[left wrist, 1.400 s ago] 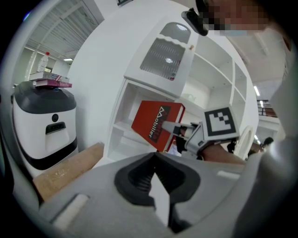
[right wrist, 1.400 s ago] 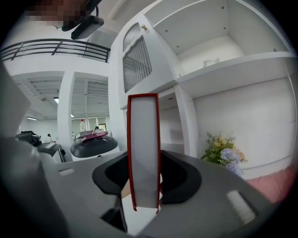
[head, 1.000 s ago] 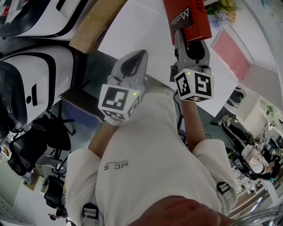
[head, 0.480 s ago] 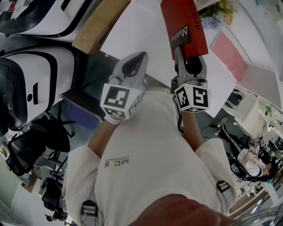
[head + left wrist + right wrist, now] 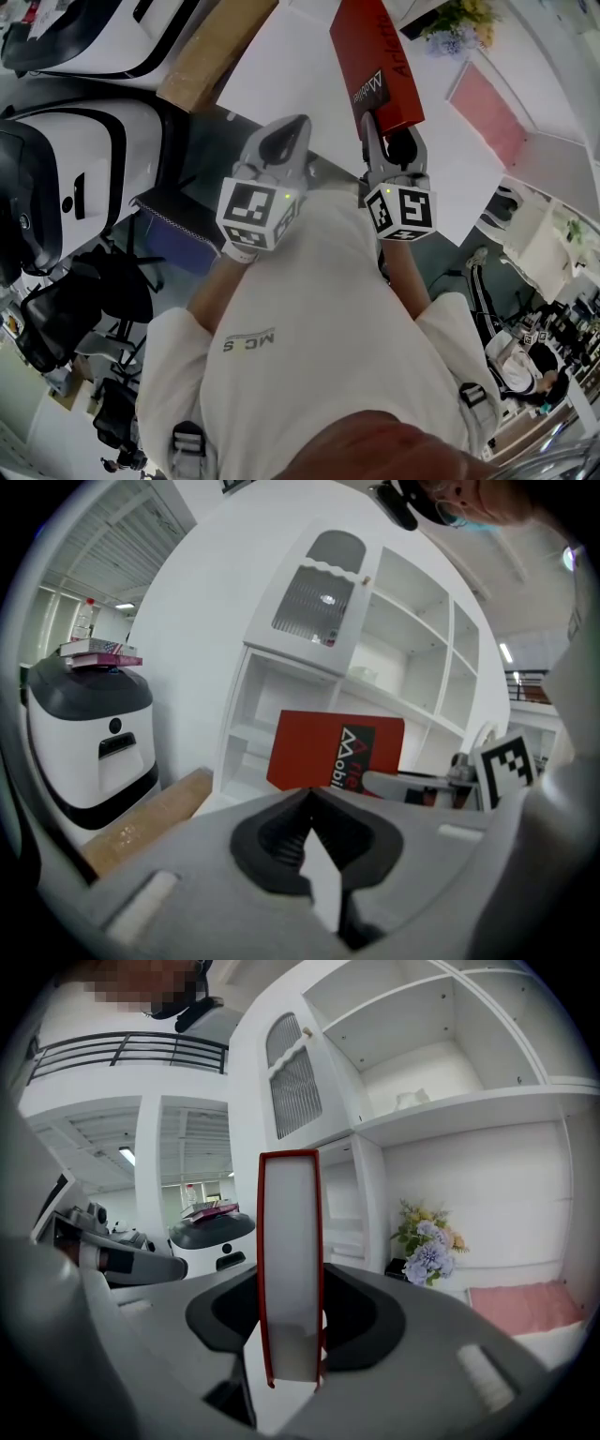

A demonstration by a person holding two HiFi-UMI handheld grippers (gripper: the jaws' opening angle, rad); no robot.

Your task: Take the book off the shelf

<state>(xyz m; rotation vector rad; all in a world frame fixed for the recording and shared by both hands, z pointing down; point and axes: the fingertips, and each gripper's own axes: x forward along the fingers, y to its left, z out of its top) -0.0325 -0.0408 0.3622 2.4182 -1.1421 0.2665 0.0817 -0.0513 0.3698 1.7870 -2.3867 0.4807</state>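
Observation:
The book (image 5: 376, 66) has red covers with white print, and my right gripper (image 5: 387, 139) is shut on its lower end, holding it up in the air in front of the white shelf unit (image 5: 450, 1101). In the right gripper view the book (image 5: 291, 1241) stands on edge between the jaws, its white page edge facing the camera. My left gripper (image 5: 286, 127) hangs beside it to the left, shut and empty. From the left gripper view the book's cover (image 5: 333, 752) shows just beyond the closed tips, with the right gripper (image 5: 412, 782) holding it.
The shelf has open white compartments and a louvred door (image 5: 314, 597). A flower bunch (image 5: 427, 1241) and a pink mat (image 5: 525, 1305) sit on its lower ledge. A white and black machine (image 5: 66, 187) and a brown board (image 5: 211, 52) stand to the left.
The right gripper has carried the book a little to the left, and more of the cover shows in the head view. The left gripper has barely moved.

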